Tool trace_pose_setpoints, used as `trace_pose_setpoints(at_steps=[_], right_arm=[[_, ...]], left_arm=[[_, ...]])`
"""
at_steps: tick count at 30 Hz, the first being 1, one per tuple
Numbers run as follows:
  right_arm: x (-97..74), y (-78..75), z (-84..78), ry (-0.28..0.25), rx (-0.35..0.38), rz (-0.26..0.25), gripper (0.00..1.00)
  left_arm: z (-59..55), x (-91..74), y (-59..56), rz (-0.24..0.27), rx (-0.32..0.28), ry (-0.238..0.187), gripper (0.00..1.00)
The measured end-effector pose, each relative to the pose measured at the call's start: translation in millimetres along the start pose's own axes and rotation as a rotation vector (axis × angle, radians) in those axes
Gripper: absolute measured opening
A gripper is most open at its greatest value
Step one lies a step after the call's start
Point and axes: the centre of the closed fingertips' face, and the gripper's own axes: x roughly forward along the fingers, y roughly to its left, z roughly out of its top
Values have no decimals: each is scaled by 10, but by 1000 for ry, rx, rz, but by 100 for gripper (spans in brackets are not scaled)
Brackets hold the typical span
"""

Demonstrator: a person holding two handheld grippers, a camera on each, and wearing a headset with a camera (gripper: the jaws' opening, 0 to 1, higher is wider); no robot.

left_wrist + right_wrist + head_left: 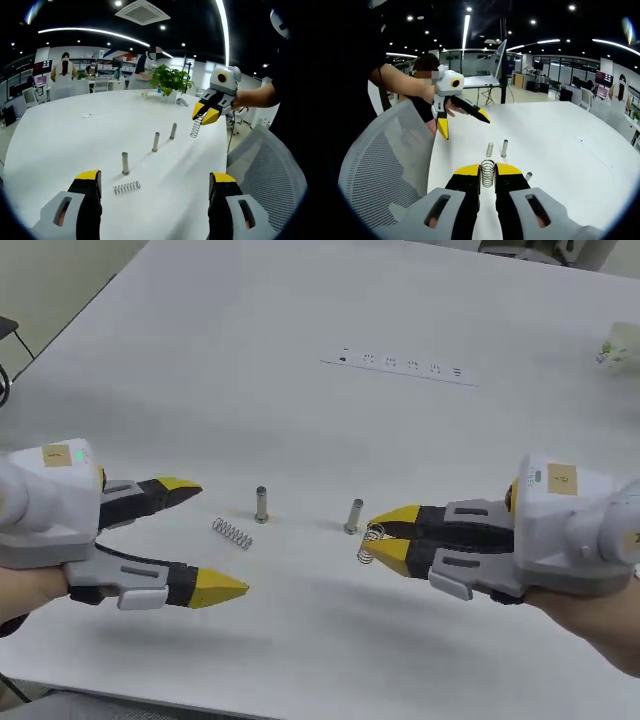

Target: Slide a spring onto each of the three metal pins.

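White counter (330,300) in an open-plan office carries the work. A held spring (488,173) sits pinched between the yellow tips of the right claw (388,537), its long axis nearly upright and one end pointing down at the counter, raised just beside the pins. In the left gripper view three metal pins stand upright in a row: the near pin (124,163) and middle pin (155,141) are bare, while the far pin (173,131) looks ribbed with coils. A loose spring (126,187) lies flat on its side just beside the near pin. The left claw (212,537) hangs over the counter with its jaws spread wide and nothing between them. Each claw body bears a yellow sticker (57,455) whose writing is too small to read. A flat white power strip (400,368) lies well beyond.
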Motion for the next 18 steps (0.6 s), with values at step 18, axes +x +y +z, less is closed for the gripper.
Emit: trace_pose_setpoints(at_steps=[18], right_arm=[[90,-131,-125,27,20,-54,8]], left_arm=[[-42,-121,153,71,-58,-28,98]])
